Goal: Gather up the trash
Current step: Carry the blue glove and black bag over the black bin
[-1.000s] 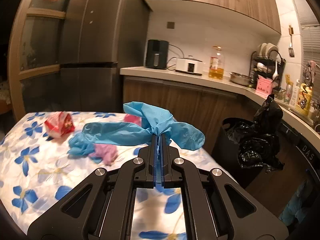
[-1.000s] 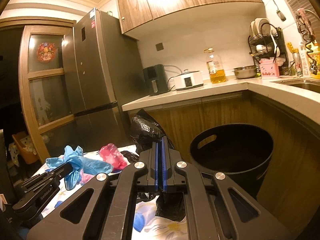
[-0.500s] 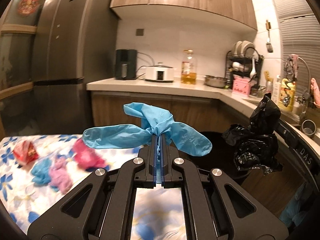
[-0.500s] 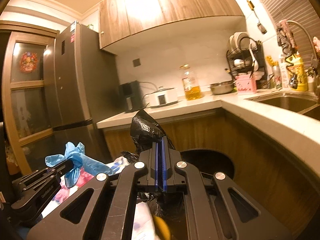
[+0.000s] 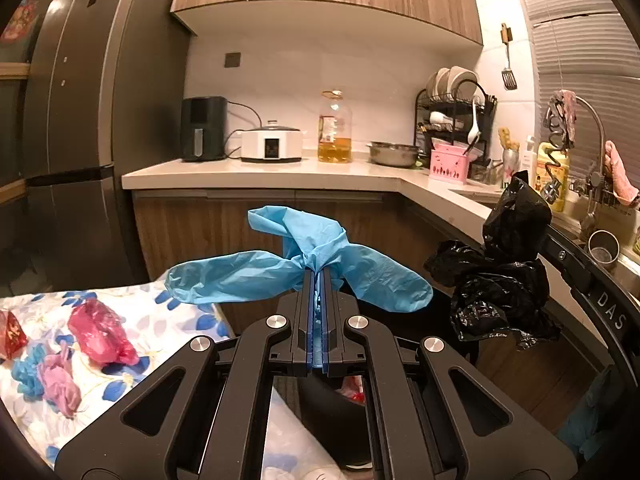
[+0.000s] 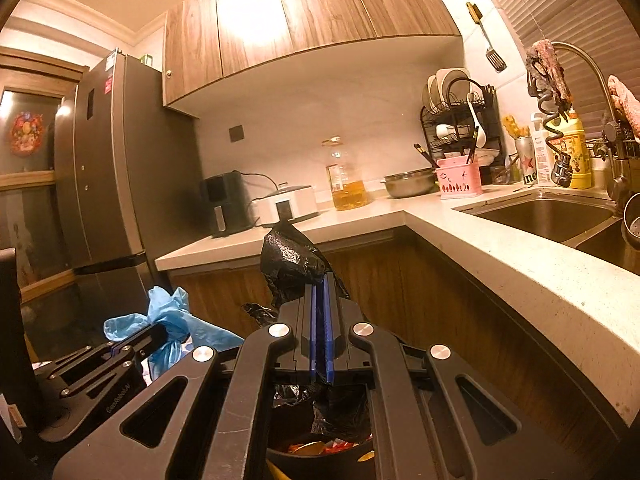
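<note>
Blue glove [image 5: 296, 268], crumpled, sits pinched between the closed fingers of the left gripper [image 5: 319, 280], held in the air past the edge of the floral tablecloth [image 5: 168, 316] and above a dark bin [image 5: 332, 420]. To its right, the right gripper [image 6: 320, 284] is clamped on a black trash bag [image 6: 290, 256], which hangs down toward the bin [image 6: 320, 454] holding scraps. Back on the tablecloth lie a pink wad [image 5: 100, 334], a purple wad [image 5: 60, 388] and a red wrapper [image 5: 11, 334]. Behind runs the counter [image 5: 280, 174] with an oil bottle [image 5: 335, 128]
</note>
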### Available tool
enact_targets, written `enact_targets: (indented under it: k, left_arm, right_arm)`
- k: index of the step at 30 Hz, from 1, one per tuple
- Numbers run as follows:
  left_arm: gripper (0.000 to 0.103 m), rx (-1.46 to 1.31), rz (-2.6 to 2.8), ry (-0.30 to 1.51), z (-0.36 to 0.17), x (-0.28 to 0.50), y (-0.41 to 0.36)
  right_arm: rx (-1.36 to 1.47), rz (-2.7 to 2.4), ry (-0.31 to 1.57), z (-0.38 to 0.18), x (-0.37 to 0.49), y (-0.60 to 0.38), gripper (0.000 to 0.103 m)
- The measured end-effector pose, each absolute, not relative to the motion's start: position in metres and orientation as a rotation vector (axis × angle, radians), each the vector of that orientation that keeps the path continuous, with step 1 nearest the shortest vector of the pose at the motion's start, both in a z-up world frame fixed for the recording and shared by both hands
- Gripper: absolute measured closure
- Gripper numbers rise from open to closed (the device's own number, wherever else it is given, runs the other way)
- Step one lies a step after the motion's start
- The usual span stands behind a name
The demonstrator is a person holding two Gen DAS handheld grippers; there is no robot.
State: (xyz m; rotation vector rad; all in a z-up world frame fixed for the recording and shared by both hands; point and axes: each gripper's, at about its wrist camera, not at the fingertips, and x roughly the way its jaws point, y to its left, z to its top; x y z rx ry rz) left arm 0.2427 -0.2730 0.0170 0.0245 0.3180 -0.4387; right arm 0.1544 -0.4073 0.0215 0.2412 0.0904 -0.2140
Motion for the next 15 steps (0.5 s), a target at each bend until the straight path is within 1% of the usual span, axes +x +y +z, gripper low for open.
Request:
enact_targets:
  k: [15]
  left_arm:
    - [0.101, 0.006, -0.474, 0.342, 0.011, 0.262, -0.292]
  right_arm:
    - [0.243, -0.211, 0.113, 0.017, 0.169, -0.415, 0.099]
